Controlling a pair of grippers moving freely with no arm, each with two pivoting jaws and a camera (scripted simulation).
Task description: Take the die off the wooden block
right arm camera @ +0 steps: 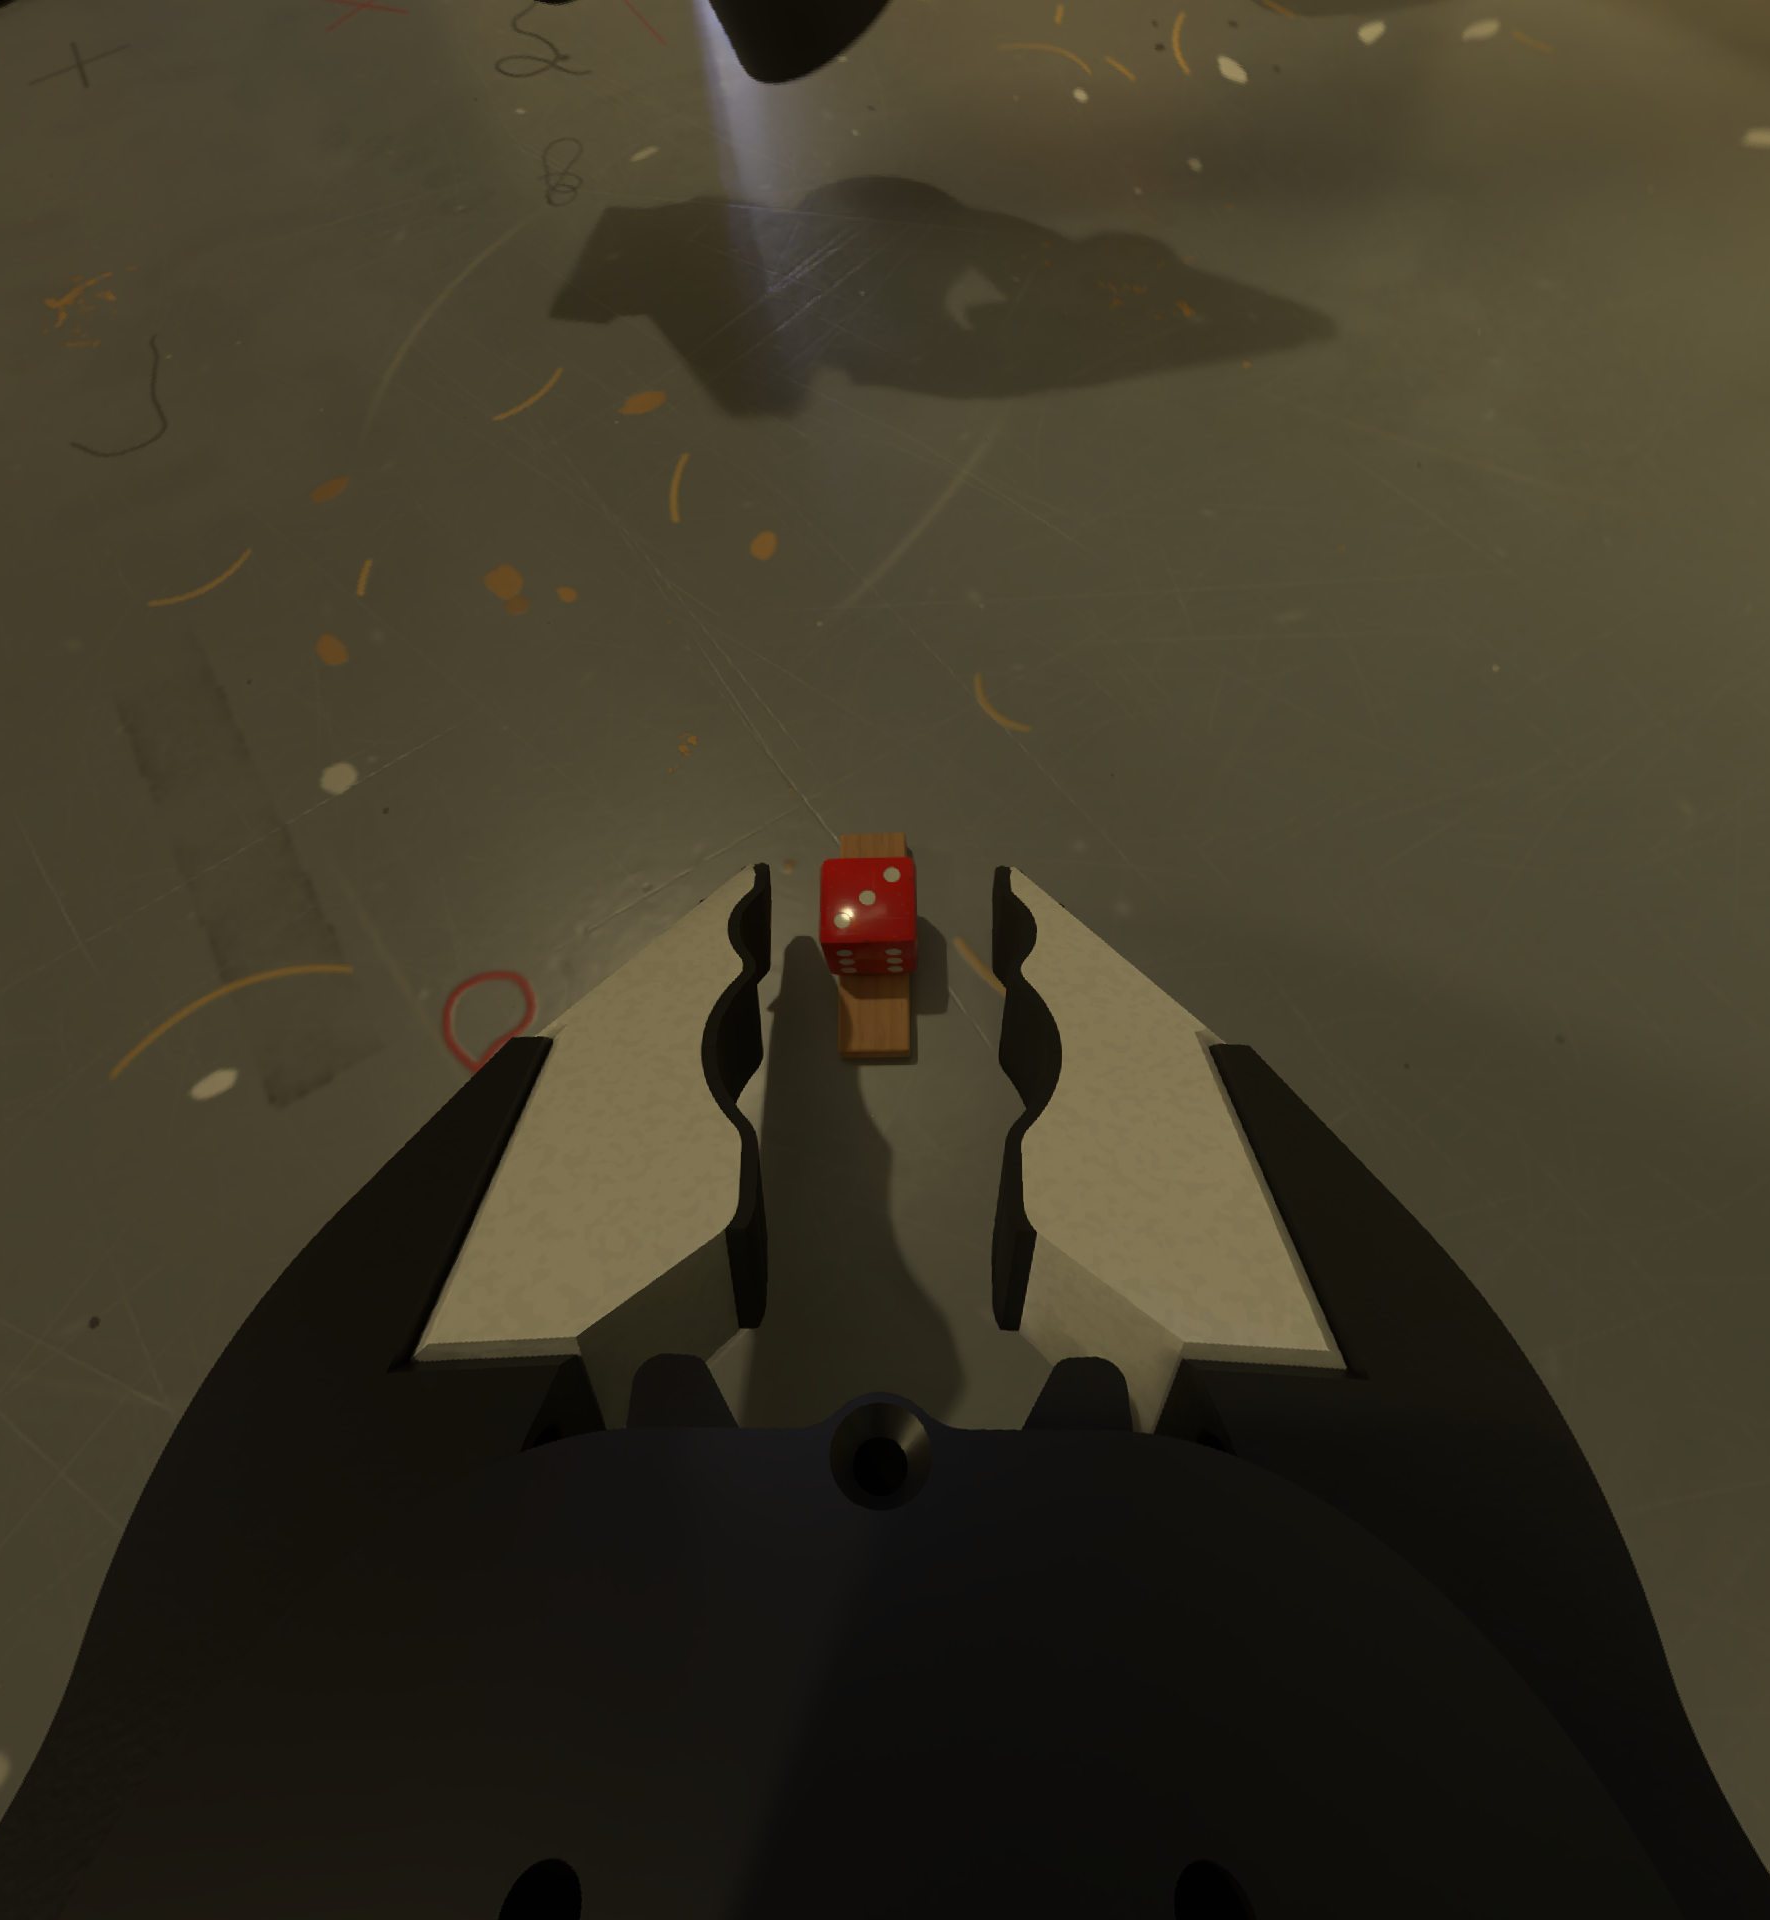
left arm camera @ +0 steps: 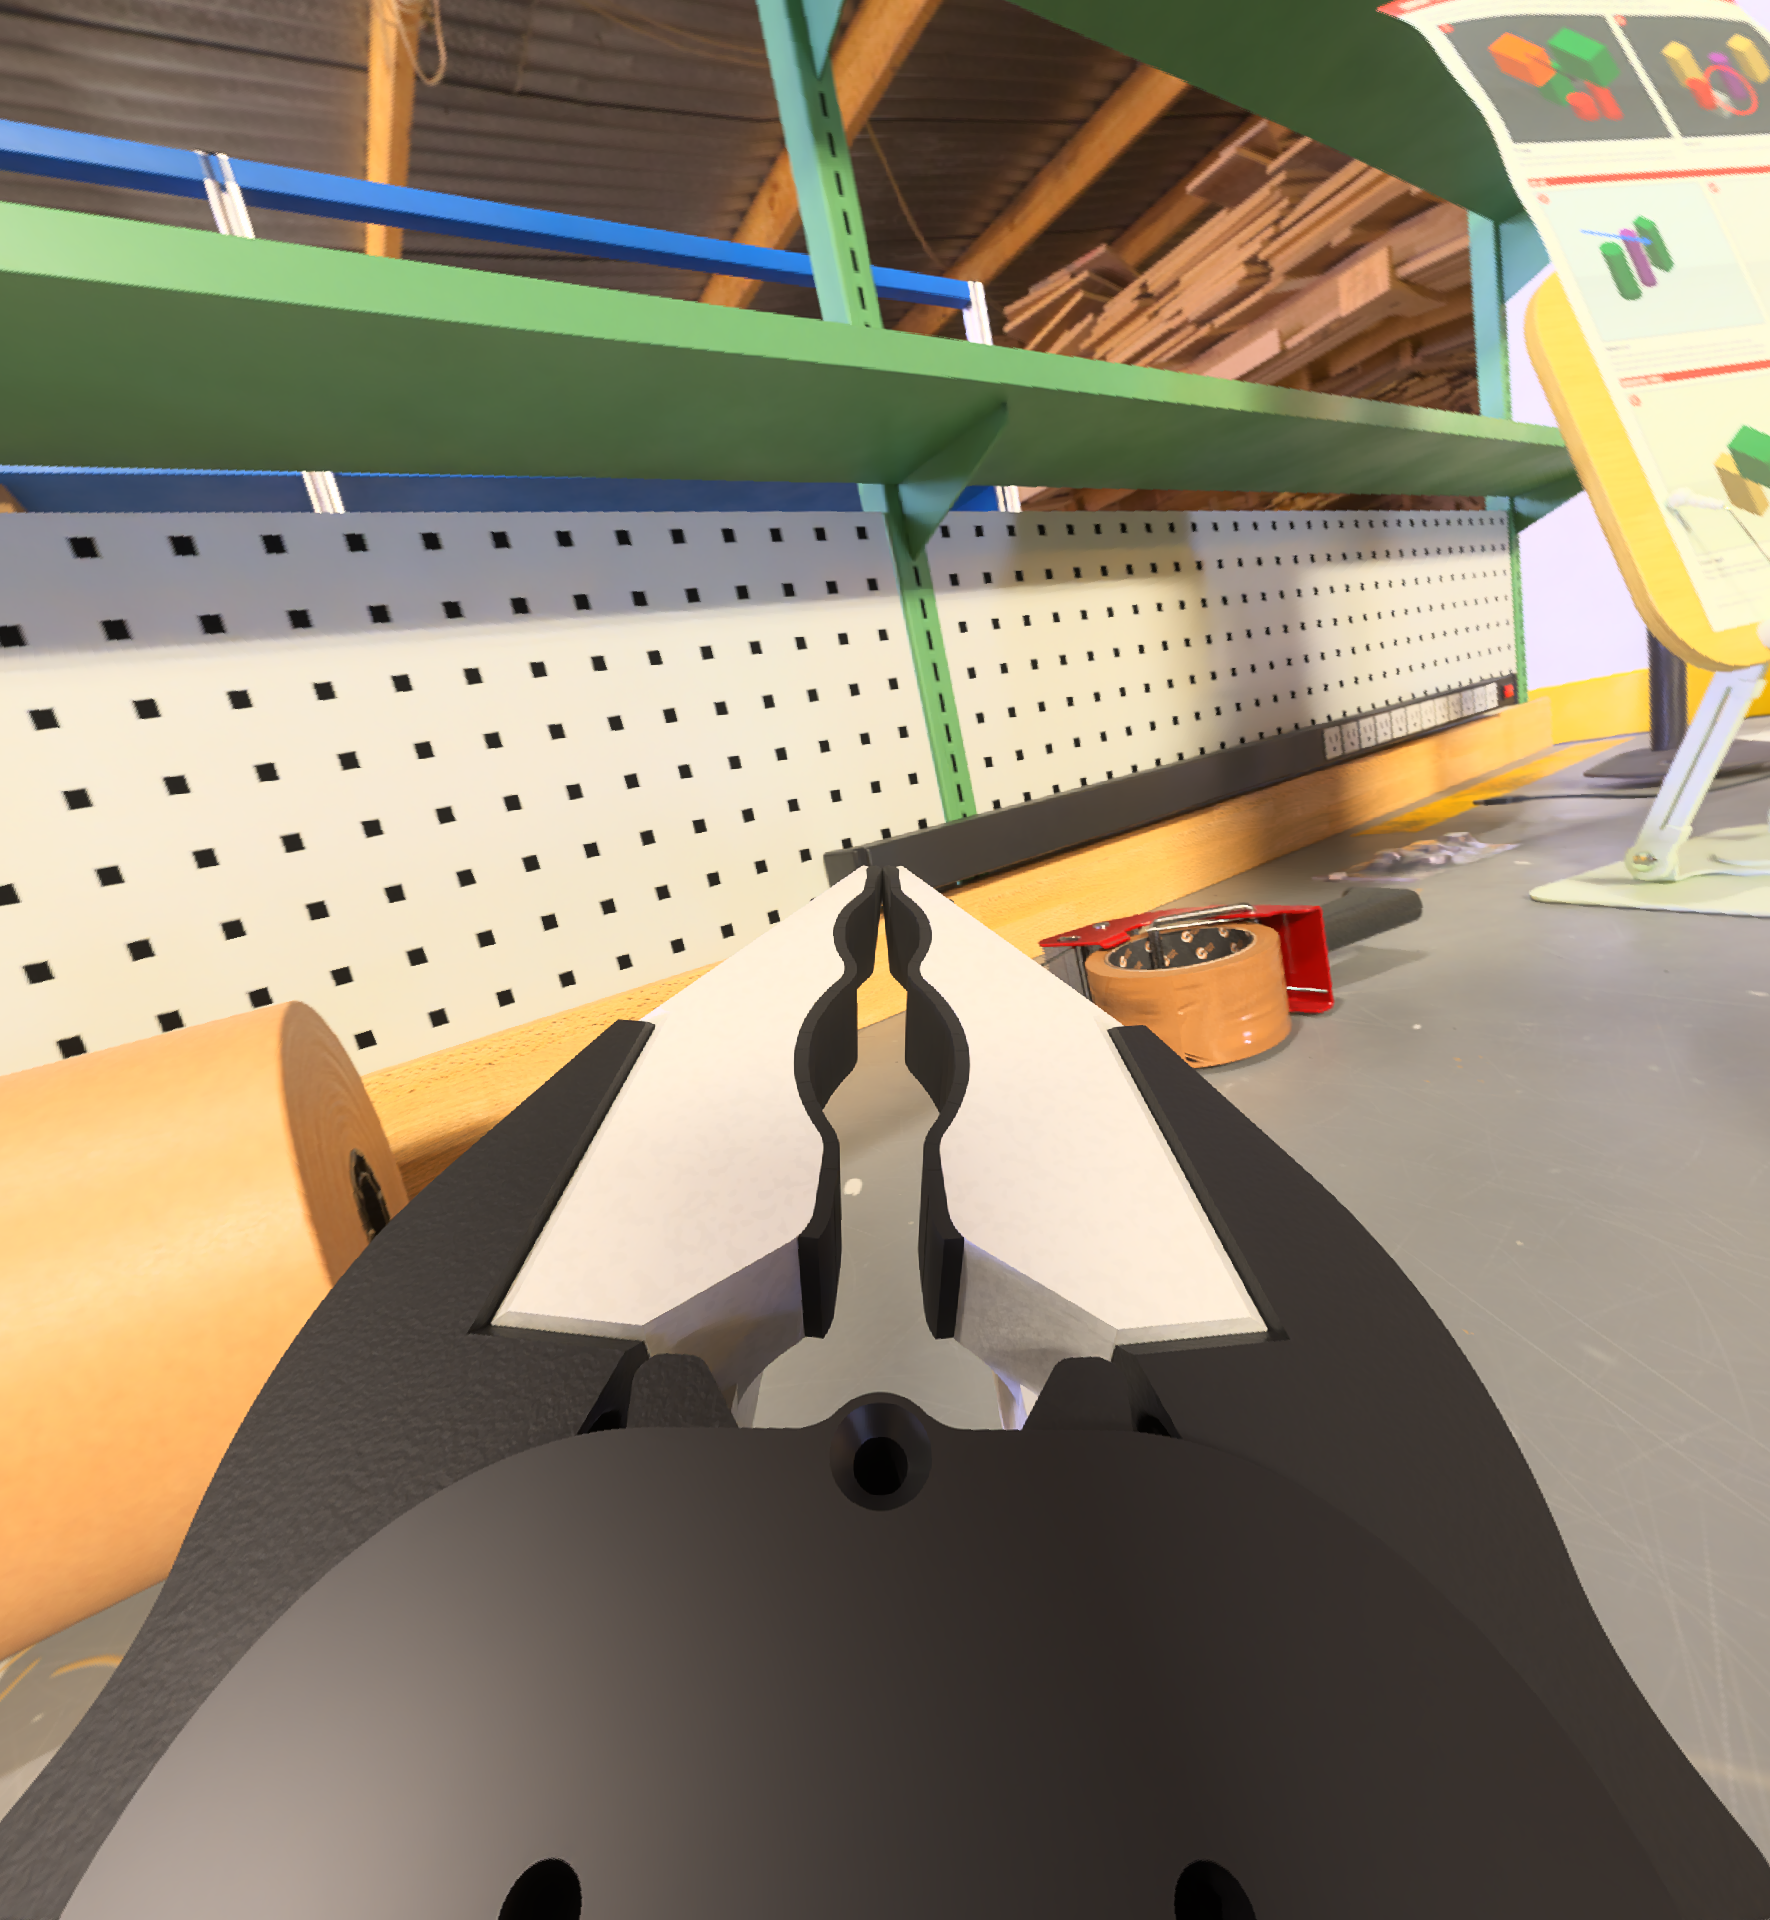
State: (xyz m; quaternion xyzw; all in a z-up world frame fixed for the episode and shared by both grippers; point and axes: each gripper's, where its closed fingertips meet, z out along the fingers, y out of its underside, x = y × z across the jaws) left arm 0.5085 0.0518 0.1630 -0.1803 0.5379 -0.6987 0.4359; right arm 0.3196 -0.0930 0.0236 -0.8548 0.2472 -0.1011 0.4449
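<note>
Right gripper (right arm camera: 881, 883) is spread wide, aimed down at the die (right arm camera: 866, 914), which sits on the block (right arm camera: 874, 1023) at 12 o'clock between its fingertips. Advise centring slightly left before closing, sparing the block. Left gripper (left arm camera: 881, 883) is closed, empty

Left tool (left arm camera: 882, 878) has its fingertips nearly touching; right tool (right arm camera: 881, 883) is spread wide, pointing downward.
</note>
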